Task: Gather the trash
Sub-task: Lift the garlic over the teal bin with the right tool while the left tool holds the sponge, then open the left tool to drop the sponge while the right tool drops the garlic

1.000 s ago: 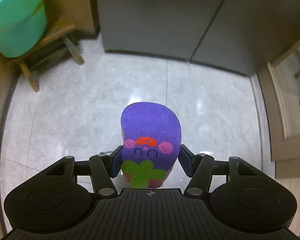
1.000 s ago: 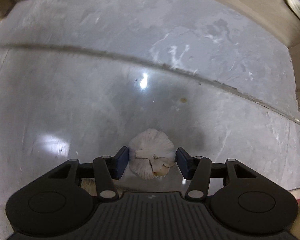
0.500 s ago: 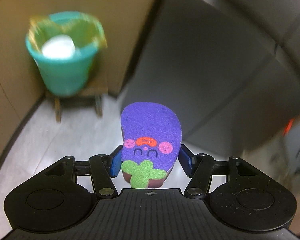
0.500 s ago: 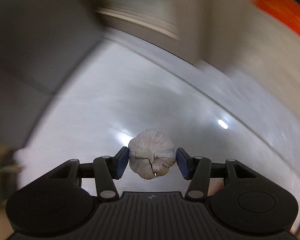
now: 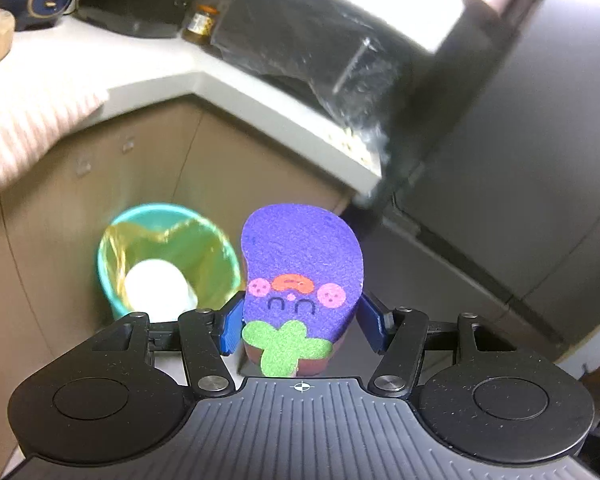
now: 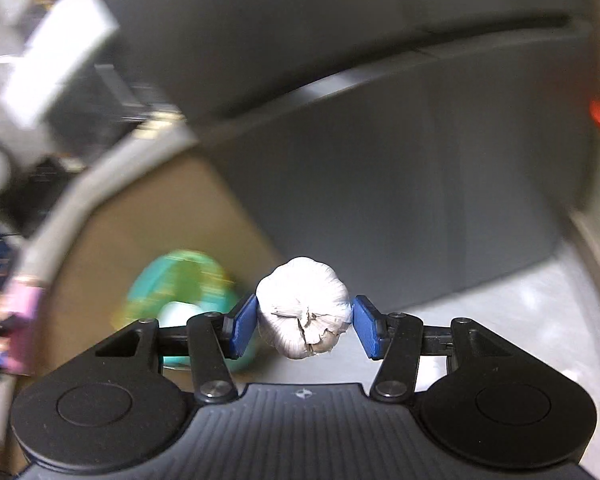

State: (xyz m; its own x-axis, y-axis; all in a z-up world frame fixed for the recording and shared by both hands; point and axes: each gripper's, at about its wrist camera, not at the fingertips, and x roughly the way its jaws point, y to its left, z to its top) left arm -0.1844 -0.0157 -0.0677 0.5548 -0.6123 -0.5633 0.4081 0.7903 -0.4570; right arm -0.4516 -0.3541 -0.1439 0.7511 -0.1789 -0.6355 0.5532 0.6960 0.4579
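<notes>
Both views have swung up from bare floor since 1 second ago. We clamp the purple sponge in the left gripper and the garlic in the right gripper; the teal bin lies below, ahead-left of both.

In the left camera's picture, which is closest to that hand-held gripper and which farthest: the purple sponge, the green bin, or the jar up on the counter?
1. Purple sponge: clamped between the left hand-held gripper's pads.
2. Green bin: lower left, against the cabinets.
3. Jar: far back on the counter, upper left.
</notes>
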